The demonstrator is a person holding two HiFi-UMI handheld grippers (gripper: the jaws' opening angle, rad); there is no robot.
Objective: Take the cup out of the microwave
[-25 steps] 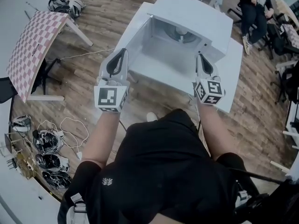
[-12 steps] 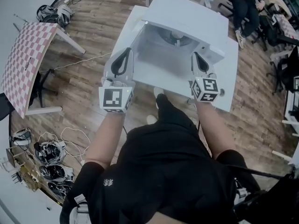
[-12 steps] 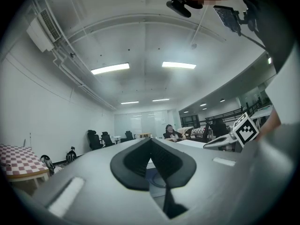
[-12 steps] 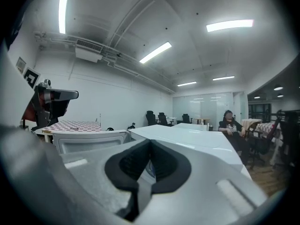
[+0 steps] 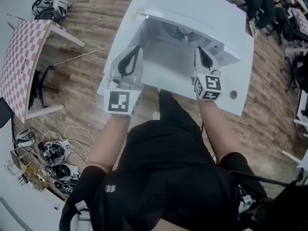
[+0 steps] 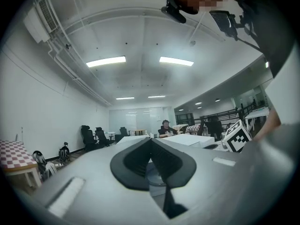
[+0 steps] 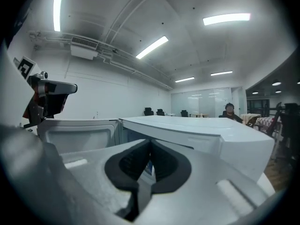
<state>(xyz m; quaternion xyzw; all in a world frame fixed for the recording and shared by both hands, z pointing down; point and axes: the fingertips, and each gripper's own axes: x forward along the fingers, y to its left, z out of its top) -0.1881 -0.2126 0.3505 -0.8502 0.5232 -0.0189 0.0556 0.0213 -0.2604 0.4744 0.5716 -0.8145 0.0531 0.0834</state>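
A white microwave [image 5: 202, 13] stands on a white table [image 5: 243, 81] with its door [image 5: 122, 30] swung open to the left. Inside, a small pale cup [image 5: 184, 31] rests on the round turntable, half hidden under the microwave's roof. My left gripper [image 5: 136, 48] is shut and empty, its tips at the left side of the opening, near the door. My right gripper [image 5: 198, 49] is also shut and empty, at the right side of the opening. In the right gripper view, the right gripper [image 7: 150, 142] faces the microwave body [image 7: 201, 130] and the open door [image 7: 77, 137]. The left gripper [image 6: 150, 138] shows closed tips.
A checkered board [image 5: 21, 57] lies on a stand at the left. Cables and headsets [image 5: 53, 155] are scattered on the wooden floor at the lower left. A seated person [image 5: 262, 4] and office chairs are at the upper right. The table has a round hole [image 5: 233, 95].
Both grippers have moved forward and down towards the microwave's opening, staying shut. The microwave now sits closer and higher in the head view.
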